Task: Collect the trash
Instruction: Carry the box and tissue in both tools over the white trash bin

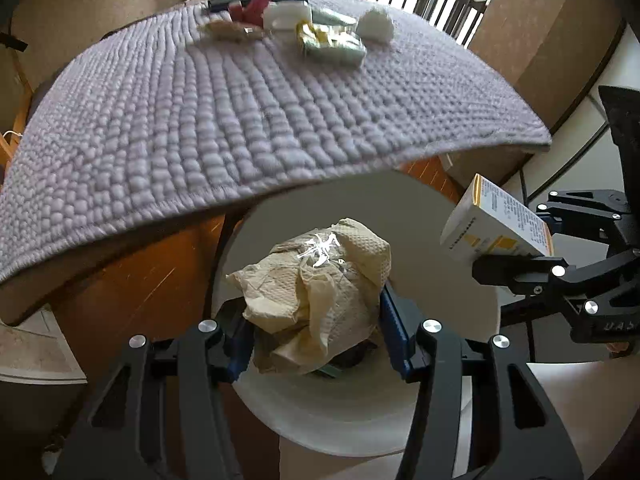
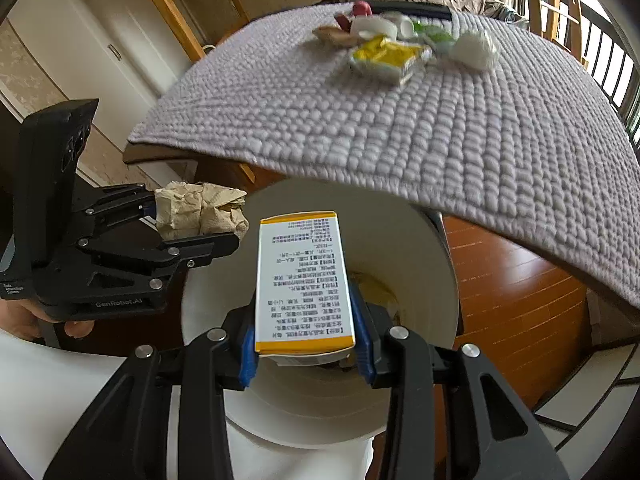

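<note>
Left hand-held gripper point(image 1: 316, 320) is clamped on one crumpled paper towel point(image 1: 316, 280); one printed box point(image 2: 305, 280) is gripped by the right hand-held gripper point(image 2: 306, 344), both above one white bin point(image 2: 420, 248).

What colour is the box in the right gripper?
The box is white with yellow-orange edges, clearest in the right wrist view.

The paper towel point(image 1: 316, 292) was crumpled, soft and matt. The box point(image 2: 304, 280) was smooth card. Under both, the bin point(image 1: 440, 220) was smooth white plastic. Above the bin, the cloth point(image 1: 240, 120) looked bumpy.
</note>
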`<state>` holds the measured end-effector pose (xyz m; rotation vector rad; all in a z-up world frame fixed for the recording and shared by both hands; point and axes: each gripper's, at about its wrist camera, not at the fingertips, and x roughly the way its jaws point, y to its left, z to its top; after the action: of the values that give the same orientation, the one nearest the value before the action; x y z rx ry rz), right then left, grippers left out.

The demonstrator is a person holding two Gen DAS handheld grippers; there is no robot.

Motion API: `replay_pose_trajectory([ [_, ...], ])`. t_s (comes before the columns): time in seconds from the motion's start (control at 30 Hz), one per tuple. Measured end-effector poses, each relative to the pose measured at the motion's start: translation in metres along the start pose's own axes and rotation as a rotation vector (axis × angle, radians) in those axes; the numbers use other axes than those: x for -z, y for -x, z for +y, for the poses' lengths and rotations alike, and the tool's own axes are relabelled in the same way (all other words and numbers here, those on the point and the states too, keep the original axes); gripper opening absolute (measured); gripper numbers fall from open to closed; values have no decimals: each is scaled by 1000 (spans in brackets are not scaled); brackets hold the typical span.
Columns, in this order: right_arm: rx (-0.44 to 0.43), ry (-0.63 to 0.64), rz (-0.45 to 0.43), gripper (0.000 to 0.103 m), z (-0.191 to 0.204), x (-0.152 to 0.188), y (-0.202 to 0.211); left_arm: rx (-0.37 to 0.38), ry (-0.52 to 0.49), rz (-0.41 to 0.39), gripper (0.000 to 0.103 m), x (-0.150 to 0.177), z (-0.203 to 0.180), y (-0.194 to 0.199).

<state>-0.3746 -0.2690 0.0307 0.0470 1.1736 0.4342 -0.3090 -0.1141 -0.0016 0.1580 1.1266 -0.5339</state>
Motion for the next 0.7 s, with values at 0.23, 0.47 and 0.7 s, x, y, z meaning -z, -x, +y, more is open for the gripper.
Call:
replay_pose_trajectory([
  [0.23, 30, -1, 24, 38, 1, 9, -18, -24, -21, 41, 55, 1, -2, -19],
  [0.47, 49, -41, 48, 38, -4, 5, -45, -37, -31, 76, 55, 8, -5, -40],
  [0.7, 68, -38, 78, 38, -3, 2, -68, -48, -47, 107, 55, 14, -8, -56],
])
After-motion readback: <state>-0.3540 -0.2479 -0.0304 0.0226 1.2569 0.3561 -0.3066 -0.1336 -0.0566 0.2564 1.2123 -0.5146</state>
